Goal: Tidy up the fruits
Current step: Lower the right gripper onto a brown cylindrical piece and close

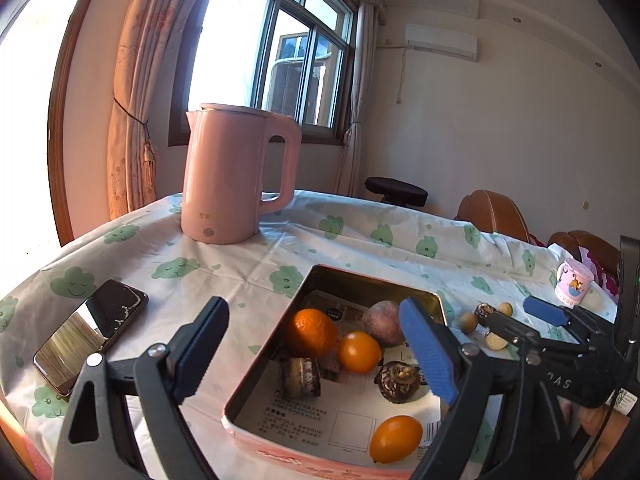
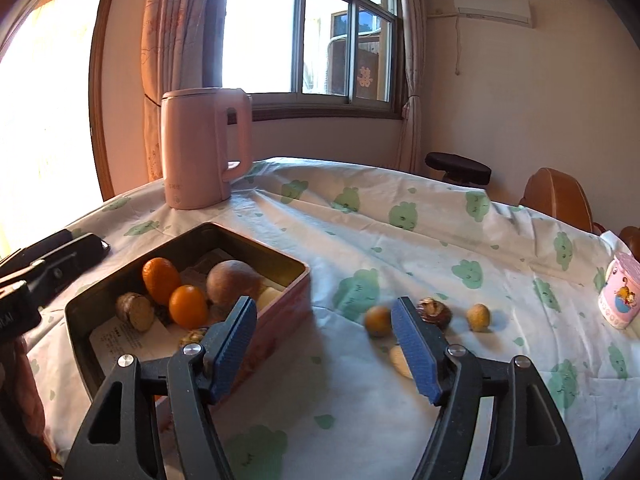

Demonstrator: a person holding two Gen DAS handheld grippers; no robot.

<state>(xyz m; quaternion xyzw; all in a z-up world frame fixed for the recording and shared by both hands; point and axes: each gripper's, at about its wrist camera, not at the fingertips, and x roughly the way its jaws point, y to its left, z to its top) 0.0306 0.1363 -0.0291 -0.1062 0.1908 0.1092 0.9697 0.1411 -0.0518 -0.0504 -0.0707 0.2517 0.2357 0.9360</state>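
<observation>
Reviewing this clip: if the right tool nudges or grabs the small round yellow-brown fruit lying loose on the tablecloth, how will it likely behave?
The small round fruit looks nearly spherical, so a sideways nudge would probably roll it across the tablecloth. It seems small and likely light, so the open right tool should lift it easily. Its smooth curve may slip between flat pads unless they close centered on it.

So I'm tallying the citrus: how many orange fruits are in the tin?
3. A large one at the tin's far left, a smaller one beside it, and one at the near edge. Others may be hidden.
</observation>
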